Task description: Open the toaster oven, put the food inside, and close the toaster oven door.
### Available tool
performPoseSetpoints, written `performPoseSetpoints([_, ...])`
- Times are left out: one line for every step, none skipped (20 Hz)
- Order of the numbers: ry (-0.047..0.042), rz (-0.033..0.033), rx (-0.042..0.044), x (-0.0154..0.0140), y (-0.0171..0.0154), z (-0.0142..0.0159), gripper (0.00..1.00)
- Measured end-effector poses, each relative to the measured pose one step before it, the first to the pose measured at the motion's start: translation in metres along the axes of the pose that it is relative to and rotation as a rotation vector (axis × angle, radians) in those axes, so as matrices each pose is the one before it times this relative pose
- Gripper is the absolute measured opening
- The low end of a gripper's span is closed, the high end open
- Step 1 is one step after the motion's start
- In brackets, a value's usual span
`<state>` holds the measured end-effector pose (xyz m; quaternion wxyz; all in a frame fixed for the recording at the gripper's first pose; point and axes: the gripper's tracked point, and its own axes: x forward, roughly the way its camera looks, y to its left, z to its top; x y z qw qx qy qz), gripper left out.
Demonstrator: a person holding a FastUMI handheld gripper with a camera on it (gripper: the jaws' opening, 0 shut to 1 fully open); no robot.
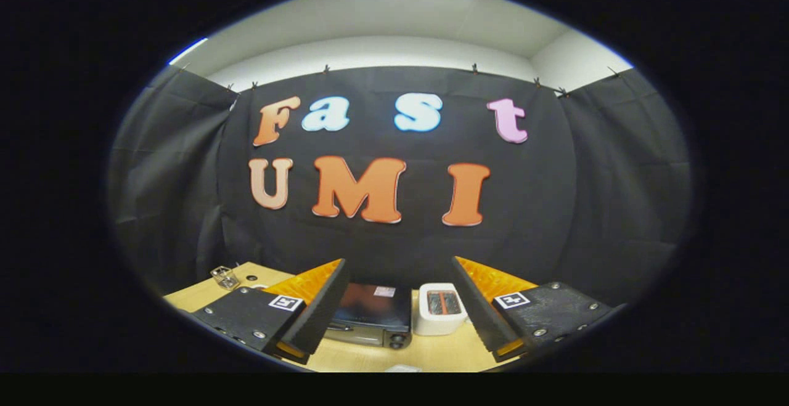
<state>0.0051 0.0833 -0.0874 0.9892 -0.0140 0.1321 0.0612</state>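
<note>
The tongs point(397, 307) are spread wide and grasp nothing; they hang well above the tabletop point(431, 352), with open air between the two fingers. Beyond and below them, the toaster oven point(372, 316) sits on the tabletop, a dark box seen from above and in front, its left part hidden behind the left finger. Its control knob shows at the lower right corner of its front; the front face is steeply foreshortened, so whether the door stands open or closed cannot be told with certainty, though no door panel is seen folded down. Just beside the oven, to its right, stands a white slot toaster point(439, 316) with two reddish slots on top. A small clear clip-like object point(225, 277) lies on the far left of the tabletop, and a pale flat item point(404, 368) lies at the near edge, too cropped to identify. The food cannot be identified. Risks from this position: the approach is long and steep, so the fingers may descend onto the oven's top rather than its handle; the white toaster stands close enough that the right finger may knock it during any sweep toward the door; a wide spread may also straddle the handle without gripping it.
</note>
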Motion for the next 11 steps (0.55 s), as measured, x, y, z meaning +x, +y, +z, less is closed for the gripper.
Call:
performPoseSetpoints([-0.02443, -0.00870, -0.01002, -0.00140, -0.00538, 0.00825, 0.97])
performPoseSetpoints([-0.02030, -0.00508, -0.01159, -0.00400, -0.00435, 0.00738, 0.97])
performPoseSetpoints([-0.02070, -0.00342, -0.01014, -0.00269, -0.00246, 0.00905, 0.97])
performPoseSetpoints([-0.01568, -0.00061, -0.00618, -0.00226, -0.00158, 0.00869, 0.97])
performPoseSetpoints([-0.00973, 0.00238, -0.00257, 0.00103, -0.00081, 0.00513, 0.97])
performPoseSetpoints([-0.00291, 0.00403, 0.00114, -0.00127, 0.00095, 0.00376, 0.97])
performPoseSetpoints([-0.00058, 0.00585, 0.00396, -0.00153, 0.00079, 0.00211, 0.97])
performPoseSetpoints([-0.00468, 0.00422, 0.00843, -0.00120, 0.00119, 0.00308, 0.97])
performPoseSetpoints([-0.00638, 0.00123, 0.00526, 0.00018, -0.00032, 0.00346, 0.97])
performPoseSetpoints([-0.01111, 0.00029, 0.00110, -0.00140, -0.00004, 0.00380, 0.97])
performPoseSetpoints([-0.00836, -0.00361, -0.00612, 0.00009, -0.00134, 0.00224, 0.97])
